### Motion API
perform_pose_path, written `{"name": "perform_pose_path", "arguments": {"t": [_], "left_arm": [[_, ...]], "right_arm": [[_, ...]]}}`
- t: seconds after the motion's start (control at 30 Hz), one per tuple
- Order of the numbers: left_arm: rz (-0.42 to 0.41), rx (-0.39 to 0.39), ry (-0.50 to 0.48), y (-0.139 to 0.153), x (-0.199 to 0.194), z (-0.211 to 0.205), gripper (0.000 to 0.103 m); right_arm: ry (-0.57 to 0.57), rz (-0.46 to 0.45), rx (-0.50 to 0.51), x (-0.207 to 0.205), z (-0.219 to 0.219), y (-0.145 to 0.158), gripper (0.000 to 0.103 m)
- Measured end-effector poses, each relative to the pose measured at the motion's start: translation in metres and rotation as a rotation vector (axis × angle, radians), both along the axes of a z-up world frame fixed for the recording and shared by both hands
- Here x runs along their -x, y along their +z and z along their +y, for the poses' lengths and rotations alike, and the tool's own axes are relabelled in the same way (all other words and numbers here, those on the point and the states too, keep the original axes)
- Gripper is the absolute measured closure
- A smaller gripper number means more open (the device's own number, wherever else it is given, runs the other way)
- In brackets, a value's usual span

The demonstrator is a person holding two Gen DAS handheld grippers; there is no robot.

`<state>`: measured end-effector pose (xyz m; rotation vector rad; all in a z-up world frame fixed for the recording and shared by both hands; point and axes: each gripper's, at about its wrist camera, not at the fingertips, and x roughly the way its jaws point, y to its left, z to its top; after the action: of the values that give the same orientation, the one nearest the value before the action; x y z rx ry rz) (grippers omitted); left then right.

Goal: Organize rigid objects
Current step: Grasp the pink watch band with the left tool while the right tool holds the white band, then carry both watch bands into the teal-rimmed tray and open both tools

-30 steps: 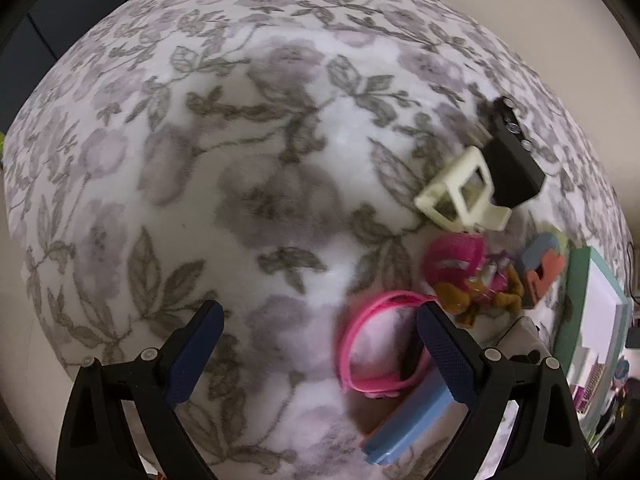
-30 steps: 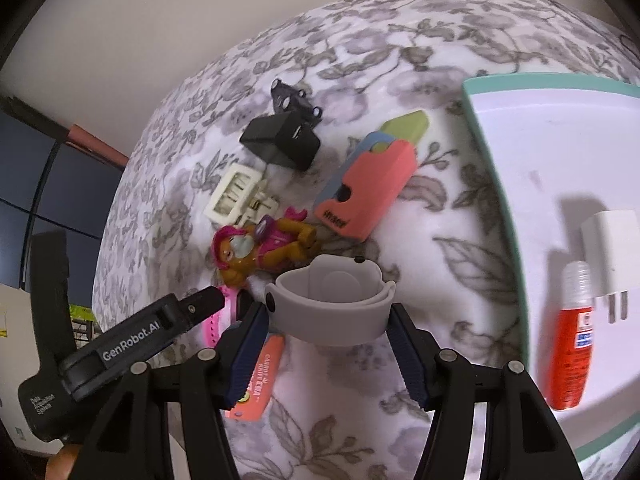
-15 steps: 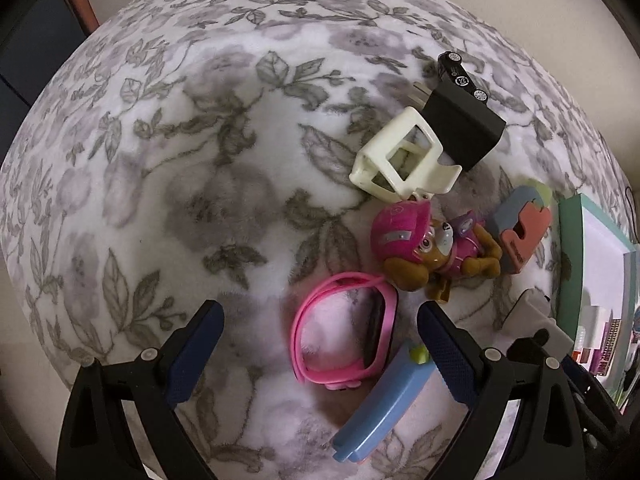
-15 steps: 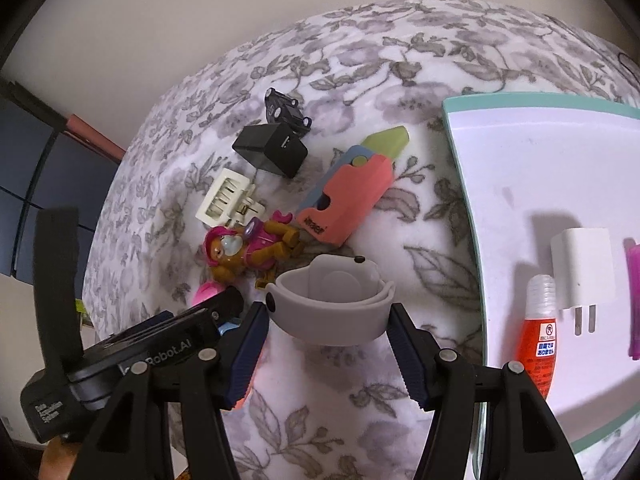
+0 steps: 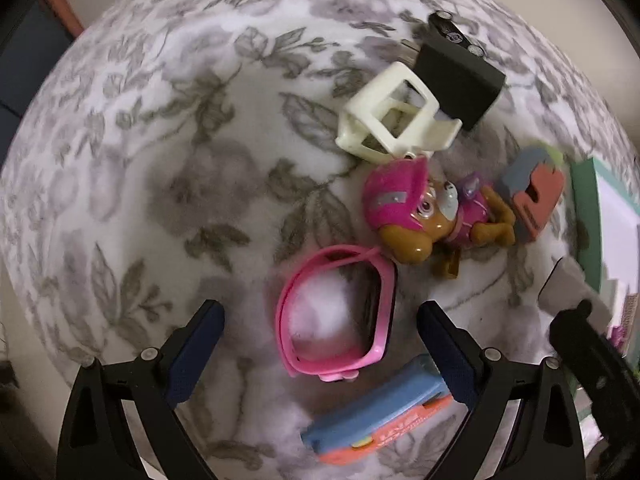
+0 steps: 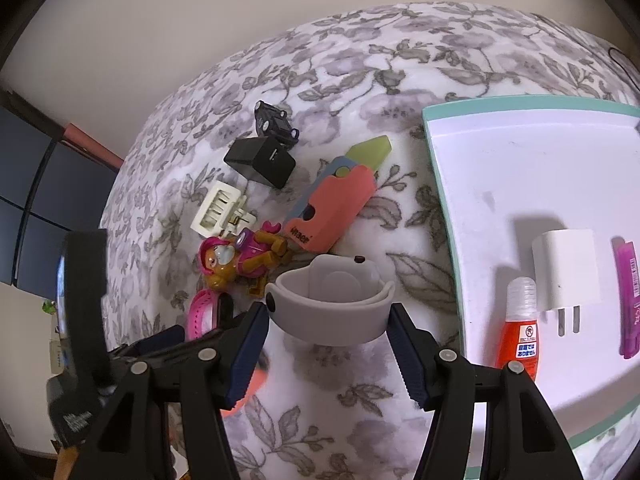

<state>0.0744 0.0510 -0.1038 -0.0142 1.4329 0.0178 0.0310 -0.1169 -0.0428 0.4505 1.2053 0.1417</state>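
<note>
My right gripper (image 6: 328, 320) is shut on a grey watch band (image 6: 332, 300) and holds it above the floral cloth, left of the white tray (image 6: 500, 168). My left gripper (image 5: 320, 324) is open with a pink kids' watch (image 5: 340, 316) lying between its fingers; the watch also shows in the right wrist view (image 6: 202, 312). A blue and coral toy knife (image 5: 380, 424) lies just in front of it. A pink pup figure (image 5: 424, 212), a cream hair claw (image 5: 392, 120) and a black charger (image 5: 456, 76) lie beyond.
The tray holds a white plug (image 6: 566, 272), an orange glue bottle (image 6: 520, 328) and a purple item (image 6: 630, 304). A coral and blue toy knife with a green blade (image 6: 336, 204) and a small black toy car (image 6: 276, 122) lie on the cloth (image 6: 360, 80).
My left gripper has swung right and closer, so the pink watch now lies between its fingers. My right gripper has moved right toward the tray with the grey band.
</note>
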Motion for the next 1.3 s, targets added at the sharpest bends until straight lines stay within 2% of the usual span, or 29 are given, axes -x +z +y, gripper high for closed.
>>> {"name": "perform_pose_path", "arguments": {"t": [0.13, 0.27, 0.5, 0.67, 0.87, 1.03, 1.13, 1.3], "left_arm": [[-0.021, 0.008, -0.004, 0.006, 0.001, -0.003, 0.024], [-0.039, 0.010, -0.026, 0.015, 0.000, -0.002, 0.050], [-0.055, 0.060, -0.019, 0.033, -0.005, 0.002, 0.051], [-0.145, 0.106, -0.030, 0.069, 0.000, 0.005, 0.051], [-0.255, 0.147, -0.061, 0.100, 0.008, -0.002, 0.051], [-0.292, 0.168, -0.141, 0.108, 0.015, -0.036, 0.051], [-0.289, 0.182, -0.205, 0.109, 0.022, -0.060, 0.051], [-0.281, 0.191, -0.317, 0.111, 0.038, -0.105, 0.051]], "right_arm": [[-0.005, 0.001, 0.000, 0.000, 0.000, 0.000, 0.039], [-0.013, 0.005, 0.000, 0.000, -0.002, 0.000, 0.039], [-0.030, 0.001, -0.007, 0.002, -0.006, 0.005, 0.039], [-0.036, -0.045, -0.008, 0.006, -0.010, 0.023, 0.039], [-0.071, -0.074, 0.031, 0.012, -0.031, 0.039, 0.039], [-0.178, -0.046, 0.073, 0.019, -0.069, 0.040, 0.039], [-0.247, -0.017, 0.121, 0.026, -0.095, 0.037, 0.039], [-0.347, 0.012, 0.126, 0.038, -0.137, 0.034, 0.039]]}}
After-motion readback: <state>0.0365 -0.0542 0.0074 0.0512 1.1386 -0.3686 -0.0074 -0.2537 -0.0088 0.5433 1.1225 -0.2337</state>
